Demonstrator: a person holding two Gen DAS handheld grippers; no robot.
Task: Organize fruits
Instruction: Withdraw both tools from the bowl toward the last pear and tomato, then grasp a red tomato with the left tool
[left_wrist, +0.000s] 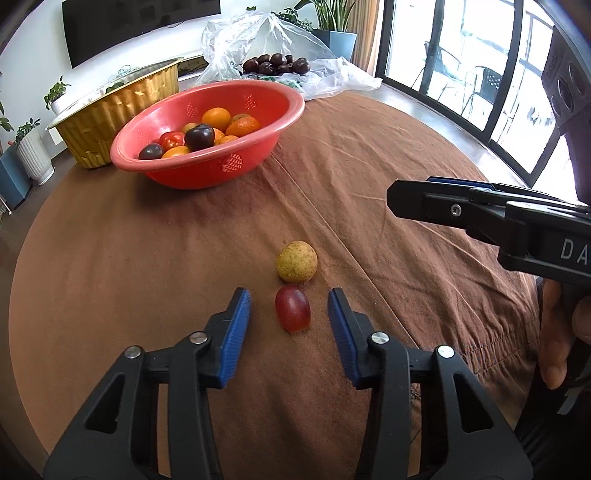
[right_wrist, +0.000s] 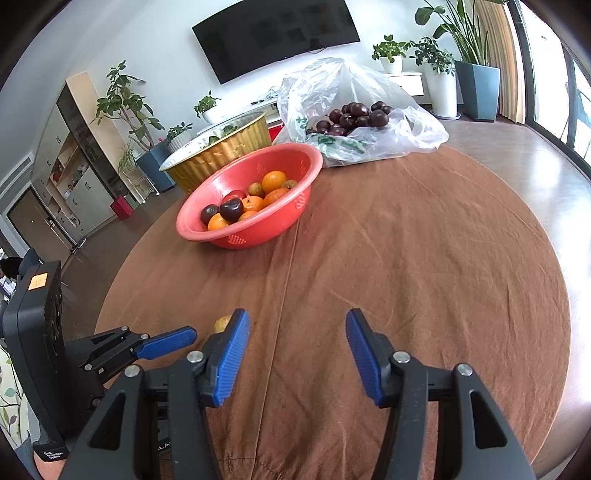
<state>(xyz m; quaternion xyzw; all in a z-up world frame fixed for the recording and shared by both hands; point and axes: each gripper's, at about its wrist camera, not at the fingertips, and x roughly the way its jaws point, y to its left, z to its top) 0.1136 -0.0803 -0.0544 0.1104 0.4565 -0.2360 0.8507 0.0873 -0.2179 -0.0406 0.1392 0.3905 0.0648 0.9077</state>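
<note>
Left gripper (left_wrist: 290, 312) straddles a red grape (left_wrist: 292, 308) on the brown cloth (left_wrist: 147, 277), pads (left_wrist: 236, 332) clear of it on both sides: released, not gripping. Yellow fruit (left_wrist: 296, 261) touches the grape at its 12 o'clock. Red bowl (left_wrist: 221, 166) of fruit lies toward 11 o'clock. Right gripper (right_wrist: 297, 349) gapes over bare cloth, empty.

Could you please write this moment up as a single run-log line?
left gripper: jaws astride red grape, not touching | right gripper: open, empty | yellow fruit: on cloth beside grape | red bowl: mixed fruit
</note>
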